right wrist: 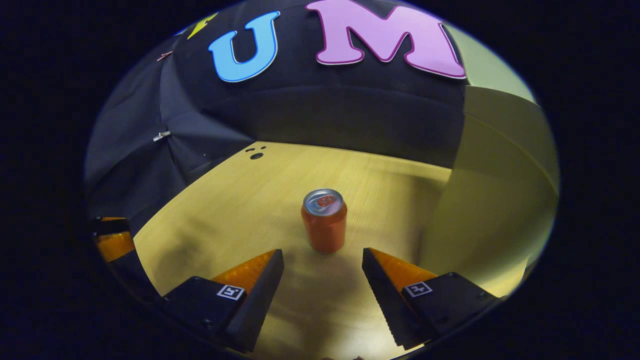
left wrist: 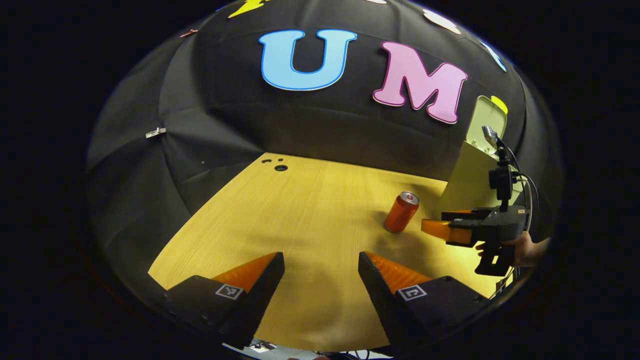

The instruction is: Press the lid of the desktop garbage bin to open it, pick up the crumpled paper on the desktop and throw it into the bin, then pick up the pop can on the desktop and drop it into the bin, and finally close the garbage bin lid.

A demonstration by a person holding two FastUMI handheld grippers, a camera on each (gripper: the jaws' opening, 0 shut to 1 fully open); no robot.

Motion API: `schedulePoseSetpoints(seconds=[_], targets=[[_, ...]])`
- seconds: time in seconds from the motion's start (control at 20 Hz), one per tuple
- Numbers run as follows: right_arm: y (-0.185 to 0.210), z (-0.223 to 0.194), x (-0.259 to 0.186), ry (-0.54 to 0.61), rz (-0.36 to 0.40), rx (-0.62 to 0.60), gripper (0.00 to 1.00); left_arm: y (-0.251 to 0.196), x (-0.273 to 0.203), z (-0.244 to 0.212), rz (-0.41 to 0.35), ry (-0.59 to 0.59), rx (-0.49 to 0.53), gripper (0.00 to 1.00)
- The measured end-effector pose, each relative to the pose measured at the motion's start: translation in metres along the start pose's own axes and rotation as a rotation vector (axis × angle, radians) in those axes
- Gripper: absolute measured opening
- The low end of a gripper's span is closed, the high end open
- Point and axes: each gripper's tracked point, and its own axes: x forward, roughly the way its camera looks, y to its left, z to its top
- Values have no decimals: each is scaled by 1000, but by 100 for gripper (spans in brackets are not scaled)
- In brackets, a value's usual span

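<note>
An orange pop can [right wrist: 324, 220] stands upright on the wooden desktop [right wrist: 240, 210], just ahead of my open right gripper [right wrist: 323, 260] and centred between its fingers without touching them. In the left gripper view the same can [left wrist: 401, 212] stands right of centre, with the right gripper [left wrist: 437, 229] held by a hand close to its right. The pale green garbage bin [left wrist: 467, 185] stands behind, its lid [left wrist: 486, 120] raised. The bin's wall [right wrist: 490, 200] rises at the right of the right gripper view. My left gripper [left wrist: 321, 265] hovers open over bare desk, nothing between its fingers.
Cable holes [left wrist: 280, 168] mark the desk's far left corner. Black cloth walls enclose the desk at the back and left. A part of the left gripper [right wrist: 114, 242] shows at the left edge of the right gripper view.
</note>
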Motion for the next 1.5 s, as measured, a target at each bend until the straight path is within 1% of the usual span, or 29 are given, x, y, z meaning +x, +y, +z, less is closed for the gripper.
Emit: schedulePoseSetpoints(seconds=[0.15,0.35,0.5,0.6,0.85,1.1,1.15,1.2,1.25,1.5], targets=[[3,-2,22,14,3,-14,99,6,-1,-5,26,20,-9,96],[-10,1,49,11,-27,-38,99,8,3,-8,46,43,-11,96],[-16,3,67,15,-36,-30,99,9,8,-8,57,53,3,96],[-17,2,74,23,-29,-20,99,8,11,-6,58,54,3,96],[-14,-1,88,33,-19,-40,99,2,18,-6,61,67,-7,96],[-17,7,97,19,-27,-46,99,-2,20,-9,53,75,-12,96],[-16,8,99,20,-23,-45,99,-3,20,-9,52,75,-12,96],[-16,10,99,21,-23,-45,89,-1,20,-10,50,74,-12,96],[-15,10,99,26,-19,-46,83,-3,21,-10,50,75,-12,96],[-9,20,87,15,-13,-82,83,-3,21,-10,39,71,-5,96]])
